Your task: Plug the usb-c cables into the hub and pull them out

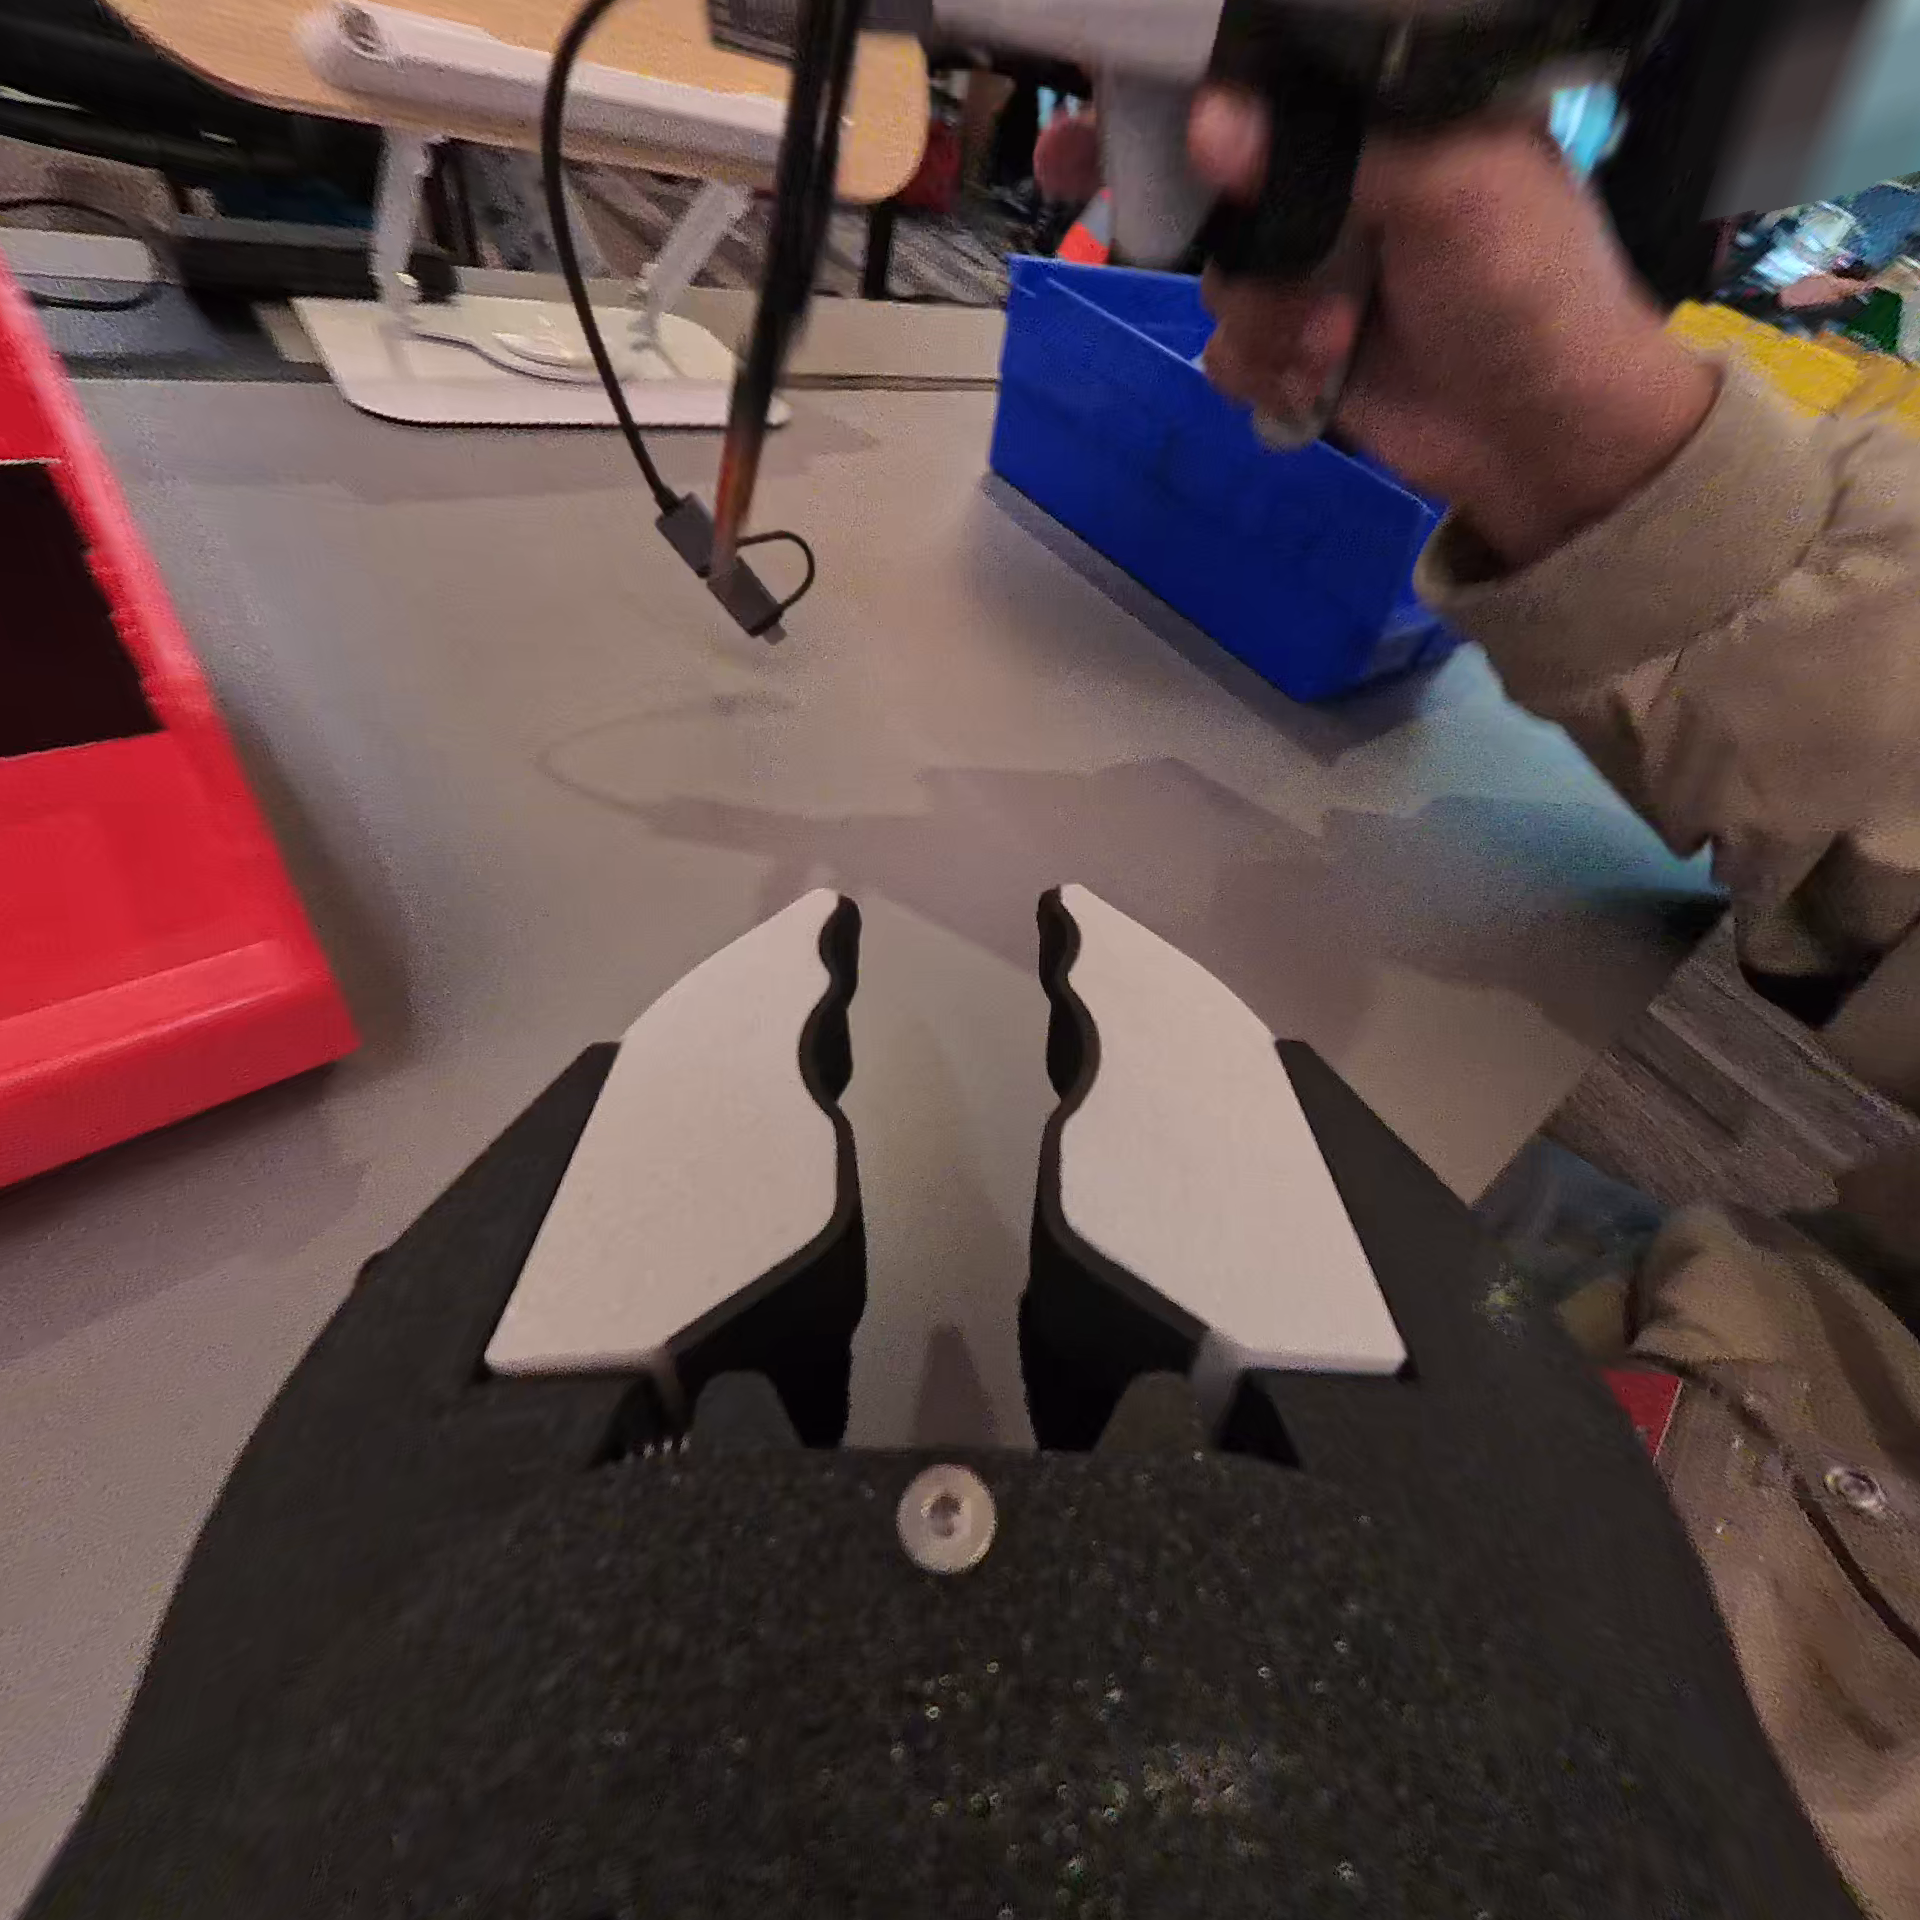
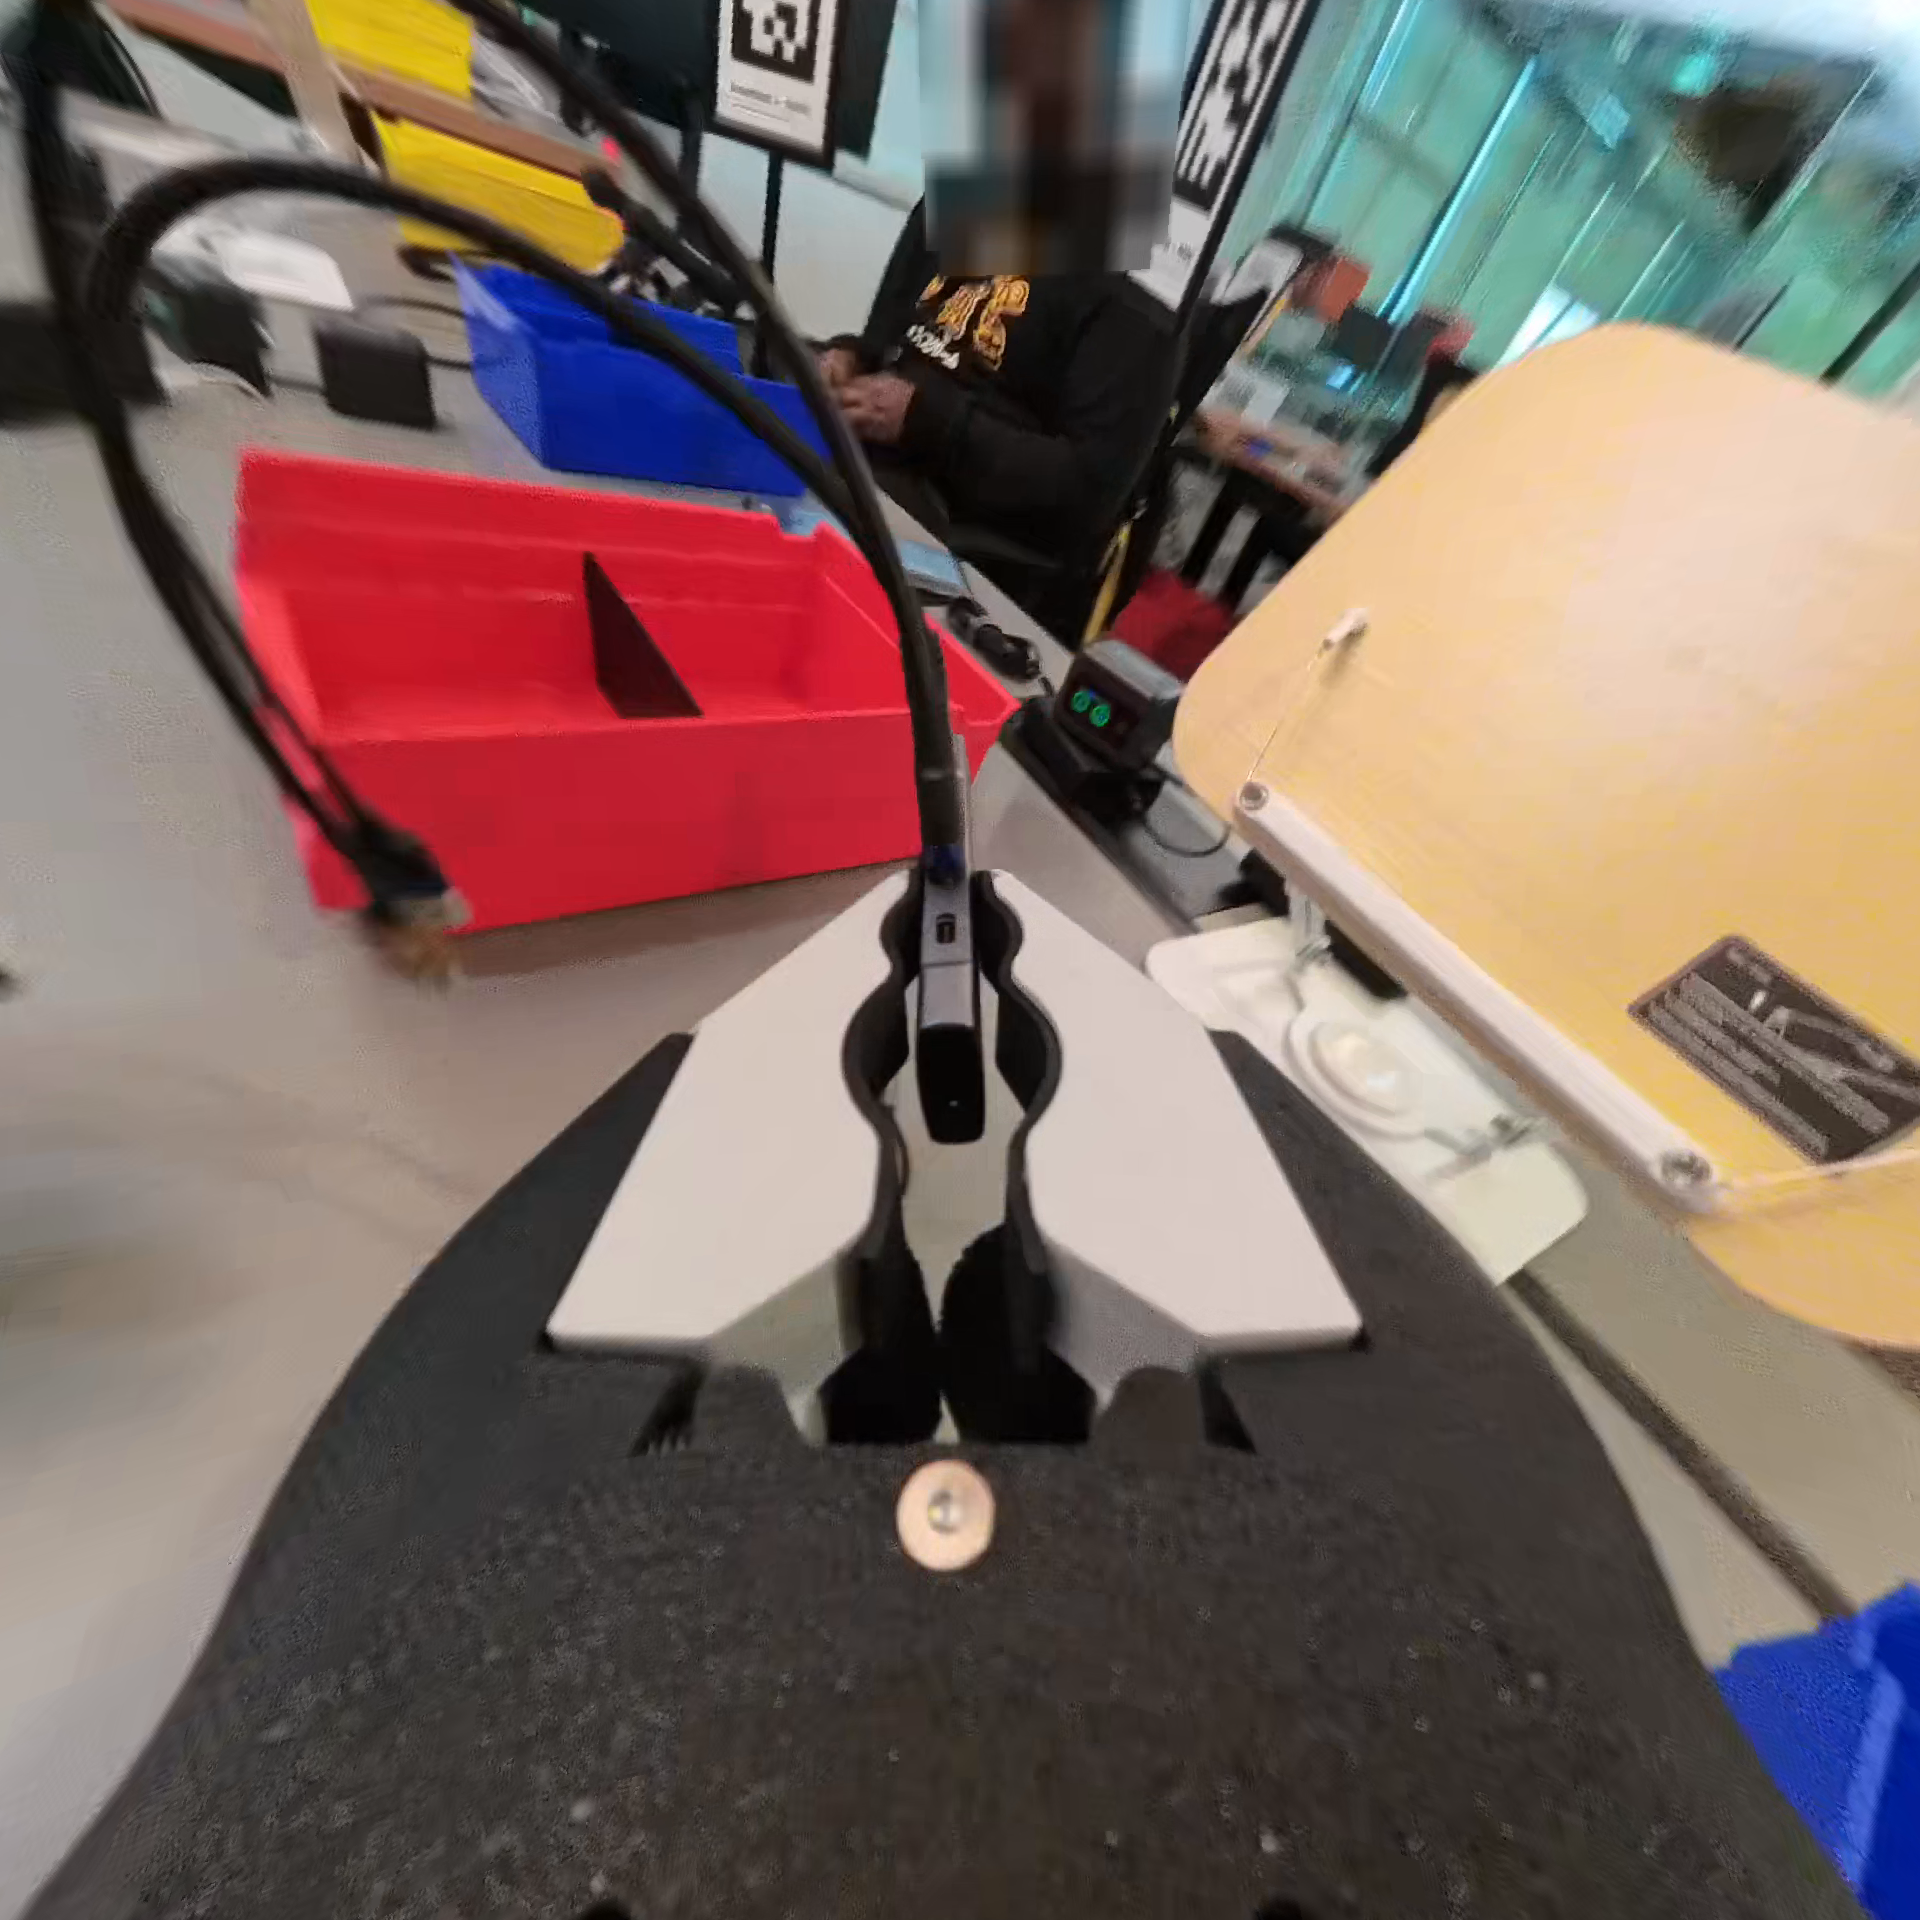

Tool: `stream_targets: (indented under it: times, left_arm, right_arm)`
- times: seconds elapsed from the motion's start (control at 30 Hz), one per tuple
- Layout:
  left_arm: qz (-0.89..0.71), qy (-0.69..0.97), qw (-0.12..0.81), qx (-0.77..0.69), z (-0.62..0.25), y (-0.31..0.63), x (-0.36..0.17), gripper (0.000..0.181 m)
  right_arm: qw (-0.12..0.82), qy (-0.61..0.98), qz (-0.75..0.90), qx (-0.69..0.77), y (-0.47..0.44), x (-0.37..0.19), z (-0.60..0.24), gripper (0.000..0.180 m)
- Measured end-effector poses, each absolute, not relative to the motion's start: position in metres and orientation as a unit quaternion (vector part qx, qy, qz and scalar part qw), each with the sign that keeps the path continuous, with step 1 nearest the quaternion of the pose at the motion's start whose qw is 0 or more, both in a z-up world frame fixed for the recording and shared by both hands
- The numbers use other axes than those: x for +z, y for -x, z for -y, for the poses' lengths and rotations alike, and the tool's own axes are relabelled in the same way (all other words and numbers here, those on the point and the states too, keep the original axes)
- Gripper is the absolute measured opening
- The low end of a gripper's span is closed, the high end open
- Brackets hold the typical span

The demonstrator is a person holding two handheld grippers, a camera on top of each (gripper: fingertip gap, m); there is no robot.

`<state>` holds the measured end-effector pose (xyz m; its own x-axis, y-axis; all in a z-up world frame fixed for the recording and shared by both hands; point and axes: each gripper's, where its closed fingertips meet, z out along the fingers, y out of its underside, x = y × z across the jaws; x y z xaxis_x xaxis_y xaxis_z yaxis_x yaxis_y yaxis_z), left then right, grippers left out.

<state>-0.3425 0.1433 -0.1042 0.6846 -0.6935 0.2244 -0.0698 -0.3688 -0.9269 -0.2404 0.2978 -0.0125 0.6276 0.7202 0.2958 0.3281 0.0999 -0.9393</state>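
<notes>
My left gripper point(image 1: 948, 902) is open and empty, low over the grey table point(image 1: 520, 935). My right gripper point(image 2: 951, 894) is shut on a dark cable plug point(image 2: 948, 1049), and its black cable point(image 2: 914, 644) arcs up and away to the left. A second black cable hangs at the left and ends in a loose connector point(image 2: 410, 894). In the left wrist view the right gripper point(image 1: 732, 520) shows edge-on, held above the table by a hand point(image 1: 1455, 312), with the plug point(image 1: 746, 597) and a small tether loop at its tip. I cannot make out a hub.
A red bin point(image 1: 125, 831) stands at the left and a blue bin point(image 1: 1195, 468) at the back right. The red bin with a black divider point(image 2: 582, 707) and another blue bin point(image 2: 623, 384) show ahead. A wooden panel point(image 2: 1610, 727) is at the right, with a seated person point(image 2: 1018, 416) behind.
</notes>
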Motion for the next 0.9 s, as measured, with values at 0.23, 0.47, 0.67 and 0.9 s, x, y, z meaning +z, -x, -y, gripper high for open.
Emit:
stream_targets:
  times: [0.23, 0.47, 0.67, 0.9]
  left_arm:
    - [-0.310, 0.766, 0.477, -0.299, -0.126, 0.328, -0.115, 0.027]
    - [-0.318, 0.766, 0.472, -0.300, -0.128, 0.327, -0.115, 0.026]
    - [-0.318, 0.767, 0.464, -0.310, -0.127, 0.324, -0.116, 0.025]
    - [-0.317, 0.774, 0.456, -0.304, -0.129, 0.324, -0.122, 0.025]
  right_arm:
    - [0.521, 0.728, 0.330, 0.298, 0.157, 0.063, -0.284, 0.009]
    - [0.546, 0.743, 0.263, 0.283, 0.034, 0.118, -0.296, 0.009]
    - [0.546, 0.774, 0.213, 0.240, -0.058, 0.100, -0.317, 0.009]
    - [0.529, 0.794, 0.187, 0.232, -0.107, 0.019, -0.361, 0.009]
